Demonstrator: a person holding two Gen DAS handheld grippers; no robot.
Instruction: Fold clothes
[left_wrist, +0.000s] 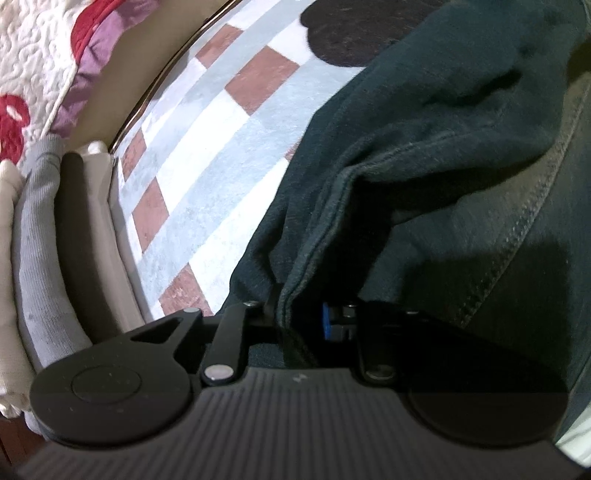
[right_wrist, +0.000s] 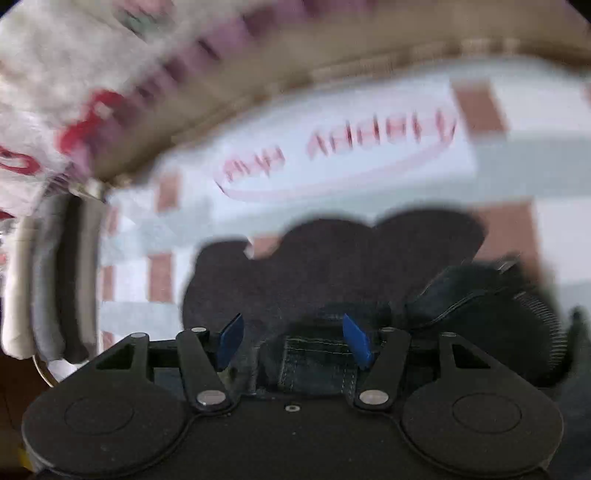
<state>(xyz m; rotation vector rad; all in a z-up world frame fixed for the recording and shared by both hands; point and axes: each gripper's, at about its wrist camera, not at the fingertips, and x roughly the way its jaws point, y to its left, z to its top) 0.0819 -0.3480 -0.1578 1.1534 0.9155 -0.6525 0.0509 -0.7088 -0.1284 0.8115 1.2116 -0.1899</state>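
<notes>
A dark blue-green garment (left_wrist: 443, 155) with stitched seams lies bunched across the checked tablecloth (left_wrist: 207, 147) and fills the right of the left wrist view. Its folded hem runs down into my left gripper (left_wrist: 306, 317), which is shut on it; one blue pad (left_wrist: 327, 319) shows beside the cloth. The right wrist view is blurred. My right gripper (right_wrist: 293, 341) stands open, blue pads (right_wrist: 231, 341) wide apart, over a strip of dark denim with pale stitching (right_wrist: 317, 362). The pads do not press it. A dark lobed cloth (right_wrist: 332, 266) lies just beyond.
A stack of folded clothes (left_wrist: 37, 240), grey, dark and cream, stands at the table's left edge, also the stack (right_wrist: 48, 277) in the right view. A white quilt with red and purple patches (left_wrist: 29, 44) lies beyond the metal table rim (left_wrist: 166, 70). Red lettering (right_wrist: 369, 140) marks the tablecloth.
</notes>
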